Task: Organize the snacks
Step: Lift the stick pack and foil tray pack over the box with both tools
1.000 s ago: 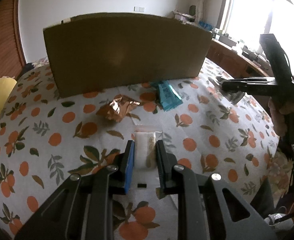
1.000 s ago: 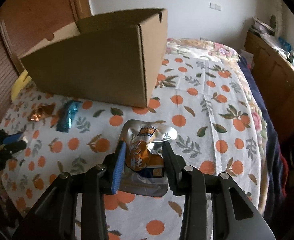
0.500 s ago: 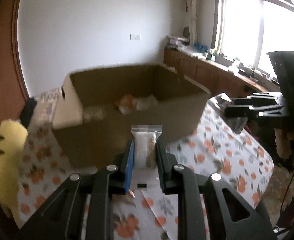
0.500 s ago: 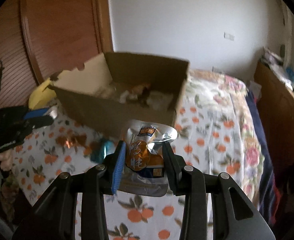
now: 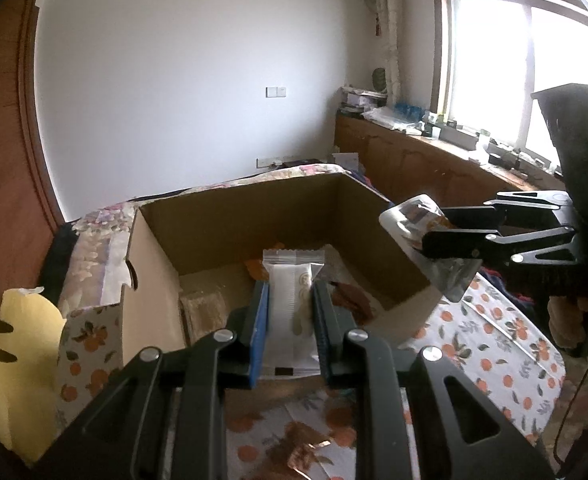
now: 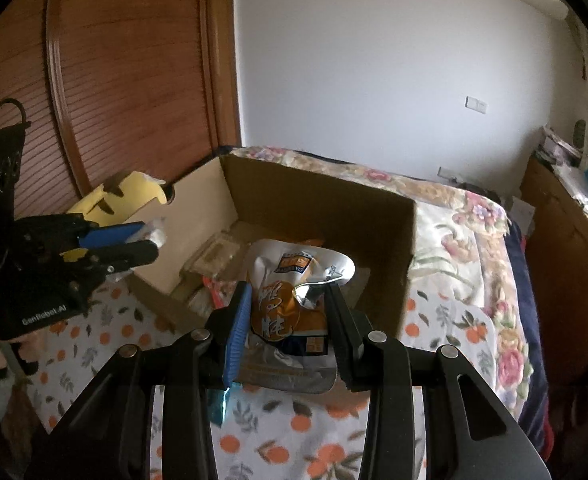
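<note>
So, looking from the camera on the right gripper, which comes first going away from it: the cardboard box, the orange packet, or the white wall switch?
1. Orange packet: clamped in the right gripper itself.
2. Cardboard box: just beyond, open on the bed.
3. White wall switch: farthest, high on the back wall to the right.

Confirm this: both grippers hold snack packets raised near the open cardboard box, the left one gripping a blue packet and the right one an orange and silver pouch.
Not quite. The left gripper grips a white packet, not a blue one, as the left wrist view shows; only the finger pad beside it is blue. The rest stands: the right gripper holds an orange and silver pouch, both near the open cardboard box.
</note>
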The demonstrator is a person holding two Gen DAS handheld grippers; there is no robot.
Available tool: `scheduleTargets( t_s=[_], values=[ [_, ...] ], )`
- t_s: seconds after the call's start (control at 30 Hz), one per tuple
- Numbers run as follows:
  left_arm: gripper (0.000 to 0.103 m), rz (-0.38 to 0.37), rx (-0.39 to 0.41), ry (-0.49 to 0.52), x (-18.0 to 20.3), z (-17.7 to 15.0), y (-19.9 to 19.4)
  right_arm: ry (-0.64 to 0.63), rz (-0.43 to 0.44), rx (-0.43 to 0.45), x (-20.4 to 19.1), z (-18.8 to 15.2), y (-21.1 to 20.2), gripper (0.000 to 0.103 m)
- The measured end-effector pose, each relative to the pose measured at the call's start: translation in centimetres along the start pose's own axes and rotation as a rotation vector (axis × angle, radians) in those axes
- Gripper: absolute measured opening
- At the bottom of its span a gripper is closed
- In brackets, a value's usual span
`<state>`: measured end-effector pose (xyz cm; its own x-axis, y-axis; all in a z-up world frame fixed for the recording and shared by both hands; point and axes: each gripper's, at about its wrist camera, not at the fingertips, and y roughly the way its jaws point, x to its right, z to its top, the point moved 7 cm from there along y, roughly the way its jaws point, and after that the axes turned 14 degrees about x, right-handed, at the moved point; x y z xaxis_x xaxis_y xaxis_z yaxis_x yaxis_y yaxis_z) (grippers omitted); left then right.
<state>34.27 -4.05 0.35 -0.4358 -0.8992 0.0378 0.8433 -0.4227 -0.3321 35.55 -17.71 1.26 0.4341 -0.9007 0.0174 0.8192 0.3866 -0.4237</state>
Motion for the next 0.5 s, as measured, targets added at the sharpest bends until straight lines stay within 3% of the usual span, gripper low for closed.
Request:
scheduleTargets(
  t_s=[0.27, 0.5],
  values=[
    [0.020, 0.033, -0.035, 0.000, -2.2, -0.4, 2.2, 0.014, -0.025, -0.033, 0.3, 0.4, 4.6, 0.037],
    [0.020, 0.043, -0.070, -0.042, -3.6, -1.9, 3.6, 0.039, -0.029, -0.084, 0.3, -1.9, 7.3, 0.037]
  ],
)
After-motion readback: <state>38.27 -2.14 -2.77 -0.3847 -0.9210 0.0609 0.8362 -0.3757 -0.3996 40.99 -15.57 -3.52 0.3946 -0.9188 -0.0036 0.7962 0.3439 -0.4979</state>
